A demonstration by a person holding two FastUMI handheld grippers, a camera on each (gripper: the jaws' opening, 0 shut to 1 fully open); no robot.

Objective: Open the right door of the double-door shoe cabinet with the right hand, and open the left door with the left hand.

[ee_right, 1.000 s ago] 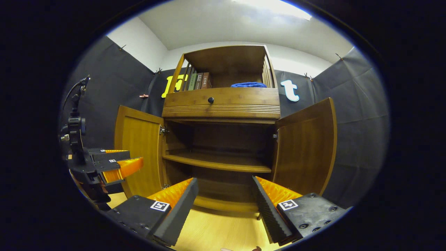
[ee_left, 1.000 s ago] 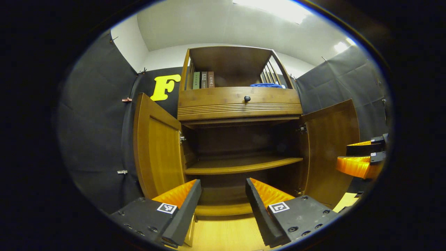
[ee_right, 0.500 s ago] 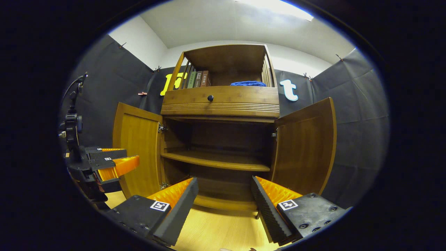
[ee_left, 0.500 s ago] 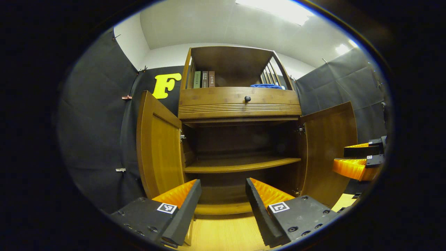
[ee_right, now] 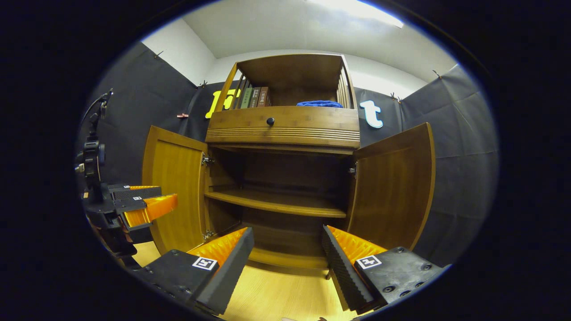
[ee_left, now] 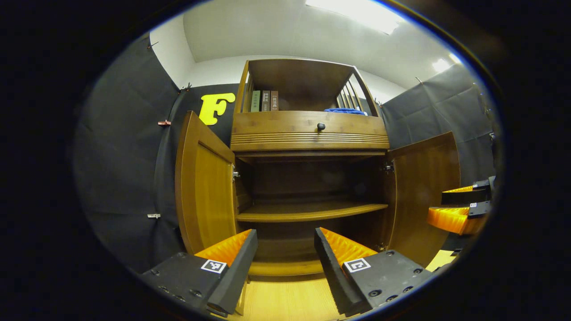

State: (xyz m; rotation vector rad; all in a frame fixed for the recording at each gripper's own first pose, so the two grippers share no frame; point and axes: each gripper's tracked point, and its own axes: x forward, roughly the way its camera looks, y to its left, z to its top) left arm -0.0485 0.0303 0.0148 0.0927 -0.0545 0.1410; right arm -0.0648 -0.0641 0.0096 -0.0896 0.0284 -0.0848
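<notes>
Shoe cabinet (ee_right: 285, 133) doors wide, shelf (ee_right: 276, 203) bare; both grippers' jaws apart, empty-handed.

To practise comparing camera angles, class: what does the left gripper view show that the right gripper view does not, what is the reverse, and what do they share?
Left gripper view: the right claw, open, at the edge beside the right door.
Right gripper view: the left claw, open, in front of the left door, and a black stand behind it.
Both: the two doors swung open, a bare shelf, books, a blue cloth and the drawer knob.
</notes>
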